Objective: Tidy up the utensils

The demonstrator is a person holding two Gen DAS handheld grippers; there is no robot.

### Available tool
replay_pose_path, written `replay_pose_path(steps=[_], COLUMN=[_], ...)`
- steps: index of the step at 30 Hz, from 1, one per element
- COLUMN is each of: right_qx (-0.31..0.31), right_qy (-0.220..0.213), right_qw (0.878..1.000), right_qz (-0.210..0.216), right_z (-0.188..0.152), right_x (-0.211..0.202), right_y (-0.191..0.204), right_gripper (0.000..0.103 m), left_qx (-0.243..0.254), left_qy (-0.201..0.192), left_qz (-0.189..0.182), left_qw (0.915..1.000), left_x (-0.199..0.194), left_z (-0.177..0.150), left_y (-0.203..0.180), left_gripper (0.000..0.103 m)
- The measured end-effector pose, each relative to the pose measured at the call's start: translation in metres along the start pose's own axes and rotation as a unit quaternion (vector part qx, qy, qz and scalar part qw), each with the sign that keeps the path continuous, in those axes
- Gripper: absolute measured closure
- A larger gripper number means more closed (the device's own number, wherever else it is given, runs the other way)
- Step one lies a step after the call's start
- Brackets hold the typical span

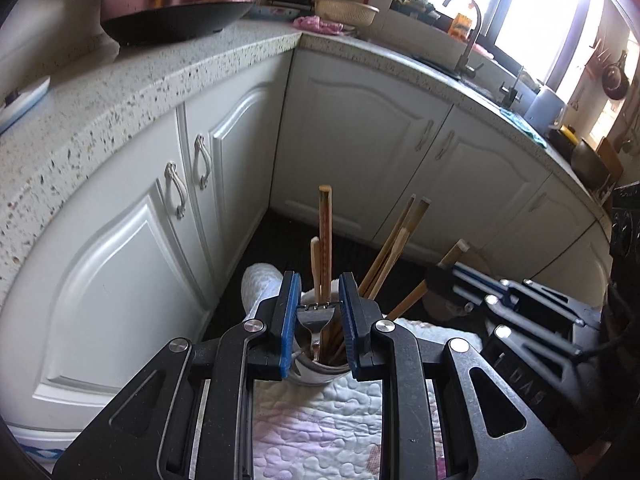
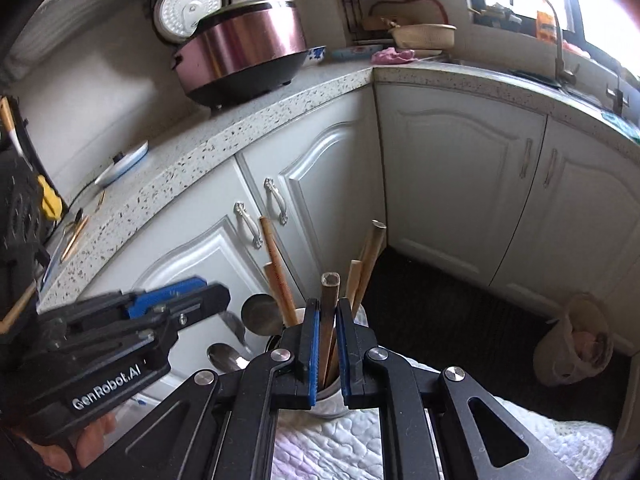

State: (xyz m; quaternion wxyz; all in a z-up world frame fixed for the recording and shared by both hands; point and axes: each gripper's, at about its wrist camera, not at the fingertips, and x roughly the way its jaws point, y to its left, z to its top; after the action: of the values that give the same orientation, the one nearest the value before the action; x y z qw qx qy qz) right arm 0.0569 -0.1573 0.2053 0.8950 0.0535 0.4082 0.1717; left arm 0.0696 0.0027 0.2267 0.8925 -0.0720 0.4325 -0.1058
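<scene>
Both our tongs angled down over the cup (image 1: 316, 374), left tongs (image 1: 319, 300) clamped on a fork (image 1: 318, 314), right tongs (image 2: 328, 328) clamped on a chopstick (image 2: 330, 300), side by side.

— Grippers? Two: left gripper (image 1: 319, 294), right gripper (image 2: 328, 320).
— Holders? One white cup (image 2: 330, 402).
— Spoons? Two (image 2: 226, 356).
— Chopsticks? Several, hard to count exactly (image 1: 325, 236).

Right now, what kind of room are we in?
Almost certainly a home kitchen. A speckled stone countertop runs in an L over white cabinet doors, a pink rice cooker stands on it, and a tap rises over a sink by the window.
</scene>
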Motion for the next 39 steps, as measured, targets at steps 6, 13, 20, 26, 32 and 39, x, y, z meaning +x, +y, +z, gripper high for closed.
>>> replay_pose_path(steps=[6, 13, 20, 26, 32, 39], right_qx=[0.011, 0.029, 0.025, 0.024, 0.021, 0.016], right_qy=[-0.002, -0.007, -0.019, -0.026, -0.034, -0.037], right_qw=[1.0, 1.0, 0.999, 0.998, 0.996, 0.996], right_qz=[0.01, 0.001, -0.036, -0.059, -0.078, -0.082], right_z=[-0.015, -0.039, -0.067, -0.083, -0.095, -0.104], right_x=[-0.008, -0.026, -0.04, -0.049, -0.054, -0.06], right_y=[-0.01, -0.017, -0.013, 0.0, 0.009, 0.018], right_gripper=[0.069, 0.065, 0.06, 0.059, 0.045, 0.044], left_qx=[-0.007, 0.004, 0.027, 0.025, 0.016, 0.008], left_qy=[0.003, -0.017, -0.04, -0.033, -0.034, -0.03], left_qz=[0.001, 0.016, 0.042, 0.053, 0.064, 0.072], left_qw=[1.0, 0.9997, 0.9979, 0.9977, 0.9972, 0.9969], left_x=[0.004, -0.013, -0.033, -0.039, -0.046, -0.05], left_z=[-0.007, -0.017, -0.043, -0.069, -0.088, -0.103], left_y=[0.002, -0.002, -0.008, -0.01, -0.006, -0.001], left_gripper=[0.083, 0.059, 0.052, 0.052, 0.052, 0.052])
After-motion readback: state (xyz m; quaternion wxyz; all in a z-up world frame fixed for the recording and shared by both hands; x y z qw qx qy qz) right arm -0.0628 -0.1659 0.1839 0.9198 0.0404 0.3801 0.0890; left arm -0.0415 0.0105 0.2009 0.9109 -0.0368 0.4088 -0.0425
